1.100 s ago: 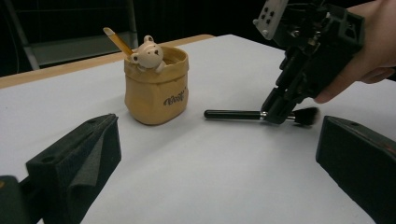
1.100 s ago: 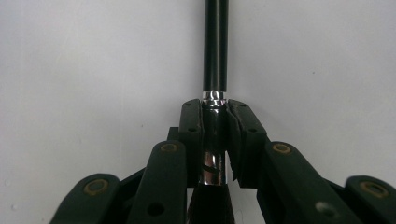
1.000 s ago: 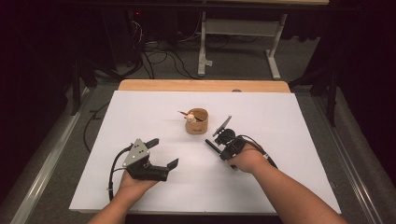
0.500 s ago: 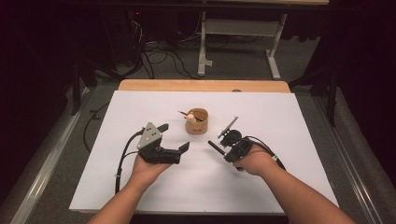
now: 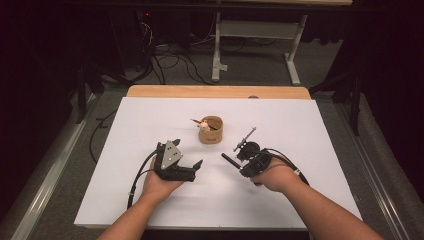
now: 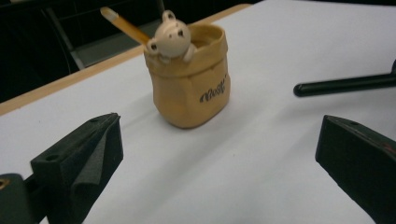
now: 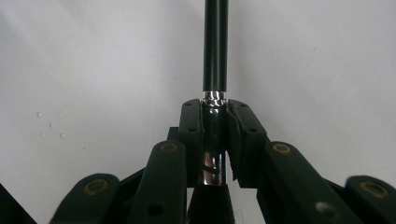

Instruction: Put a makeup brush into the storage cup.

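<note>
A tan sack-shaped holder (image 5: pixel 210 131) with a small bear figure on its rim stands mid-table, and a yellow pencil (image 6: pixel 125 25) leans out of it. In the left gripper view the holder (image 6: pixel 191 86) sits just ahead between wide-apart jaws. My left gripper (image 5: pixel 190 152) is open and empty, a short way in front and left of the holder. My right gripper (image 5: pixel 243 169) is shut on a black pen (image 7: pixel 215 46) at its silver band. The pen's black end (image 5: pixel 227 159) points left toward the left gripper, and its tip also shows in the left gripper view (image 6: pixel 327 86).
A white sheet (image 5: pixel 310 130) covers the table, with a wooden edge (image 5: pixel 215 91) showing at the far side. Cables and a white stand's legs lie on the dark floor beyond. The left gripper's cable (image 5: pixel 136 177) trails back along the forearm.
My left gripper has moved forward and to the right, closer to the holder, jaws still apart. The right hand shifted slightly right and kept its grip on the pen.
</note>
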Motion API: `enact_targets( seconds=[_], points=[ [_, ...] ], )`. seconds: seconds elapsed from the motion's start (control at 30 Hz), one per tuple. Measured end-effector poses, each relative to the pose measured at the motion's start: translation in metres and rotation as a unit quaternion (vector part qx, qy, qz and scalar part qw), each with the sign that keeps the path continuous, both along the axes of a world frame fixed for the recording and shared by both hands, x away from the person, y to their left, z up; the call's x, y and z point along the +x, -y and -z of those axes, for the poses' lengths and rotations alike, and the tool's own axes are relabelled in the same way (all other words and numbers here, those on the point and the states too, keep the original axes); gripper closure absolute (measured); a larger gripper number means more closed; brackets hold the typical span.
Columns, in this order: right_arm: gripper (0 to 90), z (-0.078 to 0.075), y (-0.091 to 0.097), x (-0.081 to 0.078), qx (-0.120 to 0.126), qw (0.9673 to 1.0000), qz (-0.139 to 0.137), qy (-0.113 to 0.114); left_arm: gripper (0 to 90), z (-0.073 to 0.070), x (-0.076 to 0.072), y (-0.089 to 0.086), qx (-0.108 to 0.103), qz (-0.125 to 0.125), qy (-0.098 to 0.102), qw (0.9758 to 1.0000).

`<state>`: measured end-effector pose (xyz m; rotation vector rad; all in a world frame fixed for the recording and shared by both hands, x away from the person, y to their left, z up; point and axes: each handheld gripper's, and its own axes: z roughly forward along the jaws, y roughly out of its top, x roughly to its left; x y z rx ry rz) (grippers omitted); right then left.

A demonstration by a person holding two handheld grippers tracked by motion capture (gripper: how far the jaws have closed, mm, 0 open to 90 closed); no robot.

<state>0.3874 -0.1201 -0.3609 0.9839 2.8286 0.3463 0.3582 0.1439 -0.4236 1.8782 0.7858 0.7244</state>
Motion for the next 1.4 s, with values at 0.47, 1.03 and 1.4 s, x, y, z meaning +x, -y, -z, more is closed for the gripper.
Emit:
enact_targets(
  seconds=[0.47, 1.03, 1.4],
  points=[
    [79.2, -0.002, -0.008, 0.0, 0.001, 0.9999, -0.016, -0.001, 2.0, 0.018, -0.005, 0.02, 0.108, 0.026, 0.022, 0.9935],
    [79.1, -0.007, -0.019, -0.003, -0.002, 0.9994, -0.035, 0.0, 2.9, 0.015, -0.019, 0.034, 0.237, 0.046, 0.097, 0.9654],
    [79.2, -0.007, -0.025, -0.004, -0.009, 0.9986, -0.051, -0.003, 4.0, 0.019, -0.025, 0.04, 0.289, 0.049, 0.141, 0.9458]
  ],
)
